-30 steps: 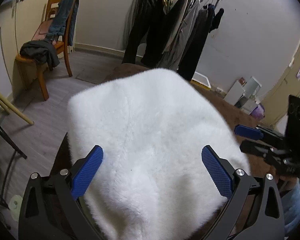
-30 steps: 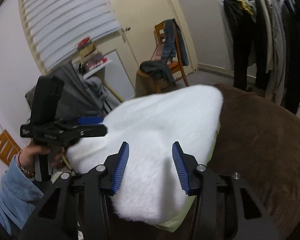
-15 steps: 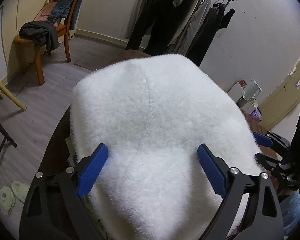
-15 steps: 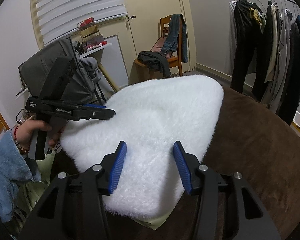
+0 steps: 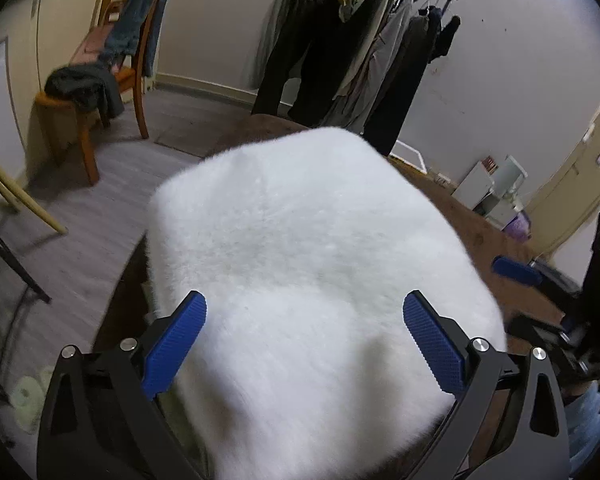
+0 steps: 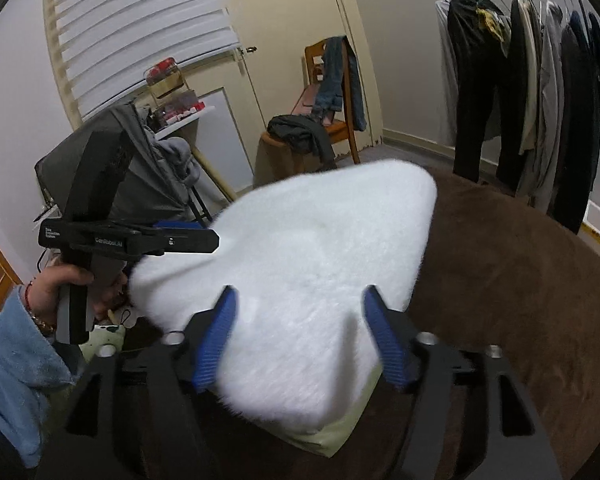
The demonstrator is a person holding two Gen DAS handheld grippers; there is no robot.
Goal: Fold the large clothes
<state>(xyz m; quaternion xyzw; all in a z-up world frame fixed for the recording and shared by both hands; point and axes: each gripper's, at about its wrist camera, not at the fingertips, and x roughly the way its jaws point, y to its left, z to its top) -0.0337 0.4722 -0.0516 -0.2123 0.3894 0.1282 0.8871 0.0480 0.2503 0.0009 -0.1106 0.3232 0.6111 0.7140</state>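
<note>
White fluffy garment (image 6: 300, 264) lies folded in a thick pad on brown bed (image 6: 500, 280). Left claw (image 5: 304, 340) spread wide, pads clear of pile. Right claw (image 6: 300, 334) opening, fleece between pads. Judged soft, bulky, light, springy: grip edges deep

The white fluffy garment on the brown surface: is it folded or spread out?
Folded: the white fluffy garment forms a thick compact block with squared edges.

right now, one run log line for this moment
garment: folded fluffy white fleece garment on brown bed cover | left gripper: opening, empty | right gripper: opening, released
</note>
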